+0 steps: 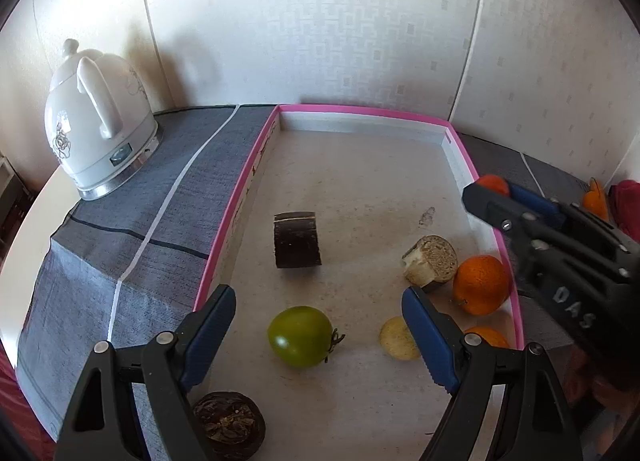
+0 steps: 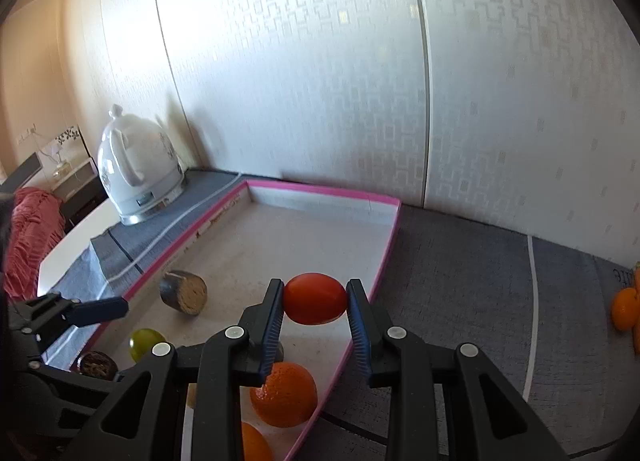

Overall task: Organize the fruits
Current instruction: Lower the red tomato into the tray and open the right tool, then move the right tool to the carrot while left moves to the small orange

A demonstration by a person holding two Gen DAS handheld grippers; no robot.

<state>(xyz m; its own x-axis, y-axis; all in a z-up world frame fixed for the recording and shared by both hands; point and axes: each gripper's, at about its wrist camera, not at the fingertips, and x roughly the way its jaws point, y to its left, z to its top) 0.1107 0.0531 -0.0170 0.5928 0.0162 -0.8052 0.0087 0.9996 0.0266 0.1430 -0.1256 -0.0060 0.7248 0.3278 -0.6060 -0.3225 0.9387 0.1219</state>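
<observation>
My right gripper [image 2: 315, 293] is shut on a red tomato [image 2: 316, 299] and holds it above the right side of the pink-rimmed tray [image 2: 384, 261]. In the left wrist view this right gripper [image 1: 486, 191] and its red tomato [image 1: 494, 184] hang over the tray's [image 1: 240, 197] right rim. Below them two oranges [image 2: 285, 393] [image 2: 254, 443] lie in the tray's near right corner. My left gripper [image 1: 318, 295] stands open just above a green tomato [image 1: 300, 335], with nothing between its fingers.
In the tray also lie a dark purple chunk [image 1: 297, 241], a cut brown piece [image 1: 434, 259] and a pale slice [image 1: 396, 339]. A dark wrinkled fruit [image 1: 230, 427] sits at the near left. A white kettle [image 1: 96, 121] stands far left on grey cloth. More oranges [image 2: 624, 309] lie far right.
</observation>
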